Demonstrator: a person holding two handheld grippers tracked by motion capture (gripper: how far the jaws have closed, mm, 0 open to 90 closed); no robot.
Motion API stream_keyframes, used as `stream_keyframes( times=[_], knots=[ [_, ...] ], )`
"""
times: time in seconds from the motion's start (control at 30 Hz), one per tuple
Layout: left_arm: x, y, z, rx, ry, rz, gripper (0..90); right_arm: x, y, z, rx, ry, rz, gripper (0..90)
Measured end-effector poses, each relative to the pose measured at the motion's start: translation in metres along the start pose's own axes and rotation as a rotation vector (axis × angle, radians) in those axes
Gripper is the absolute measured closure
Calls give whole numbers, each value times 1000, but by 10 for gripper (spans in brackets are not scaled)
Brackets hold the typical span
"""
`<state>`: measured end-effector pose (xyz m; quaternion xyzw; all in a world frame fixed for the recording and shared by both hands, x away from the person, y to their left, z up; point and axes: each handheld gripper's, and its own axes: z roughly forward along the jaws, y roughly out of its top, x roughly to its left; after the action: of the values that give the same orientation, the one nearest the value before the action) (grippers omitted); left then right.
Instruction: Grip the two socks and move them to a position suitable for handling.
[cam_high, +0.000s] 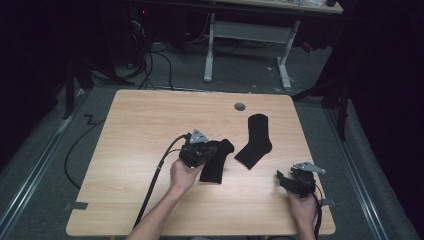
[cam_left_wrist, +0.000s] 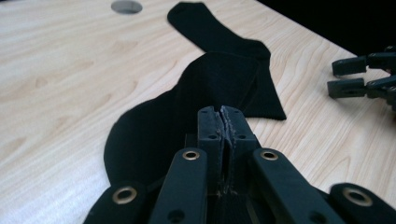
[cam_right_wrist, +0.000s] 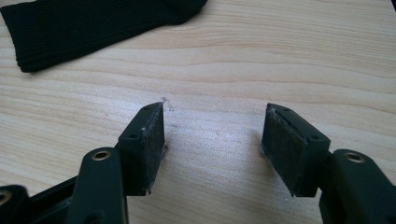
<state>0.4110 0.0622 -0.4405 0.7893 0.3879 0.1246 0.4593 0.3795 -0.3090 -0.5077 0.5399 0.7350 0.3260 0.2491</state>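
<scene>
Two black socks lie on the wooden table (cam_high: 145, 125). The nearer sock (cam_high: 215, 165) (cam_left_wrist: 149, 135) is pinched at one edge by my left gripper (cam_high: 211, 150) (cam_left_wrist: 223, 116). Its jaws stand pressed together, and the fabric rises in a tent toward them. The other sock (cam_high: 257, 140) (cam_left_wrist: 210, 32) (cam_right_wrist: 88, 25) lies flat just to the right, its cuff edge touching or overlapping the held one. My right gripper (cam_high: 281, 179) (cam_right_wrist: 212, 137) rests near the table's front right, open with bare wood between its pads. It also appears at the right edge of the left gripper view (cam_left_wrist: 348, 77).
A round cable hole (cam_high: 240, 106) (cam_left_wrist: 126, 6) sits near the table's far edge. Behind the table stands another desk with white legs (cam_high: 209, 50), with cables (cam_high: 150, 70) on the floor. A black cable (cam_high: 155, 175) trails from my left gripper across the front of the table.
</scene>
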Motion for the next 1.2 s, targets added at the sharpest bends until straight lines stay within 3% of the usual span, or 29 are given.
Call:
stream_keyframes(
  times=[0.2, 0.53, 0.87, 1.2],
  knots=[
    [2, -8, 5, 15, 12, 2, 867, 0, 0, 0, 1, 0, 0, 395],
    [11, -30, 17, 45, 48, -54, 866, 0, 0, 0, 1, 1, 0, 390],
    [16, -37, 26, 87, 65, -44, 859, 0, 0, 0, 0, 1, 0, 390],
    [17, -43, 33, 126, 70, -17, 765, 0, 0, 0, -1, 2, -1, 390]
  ],
)
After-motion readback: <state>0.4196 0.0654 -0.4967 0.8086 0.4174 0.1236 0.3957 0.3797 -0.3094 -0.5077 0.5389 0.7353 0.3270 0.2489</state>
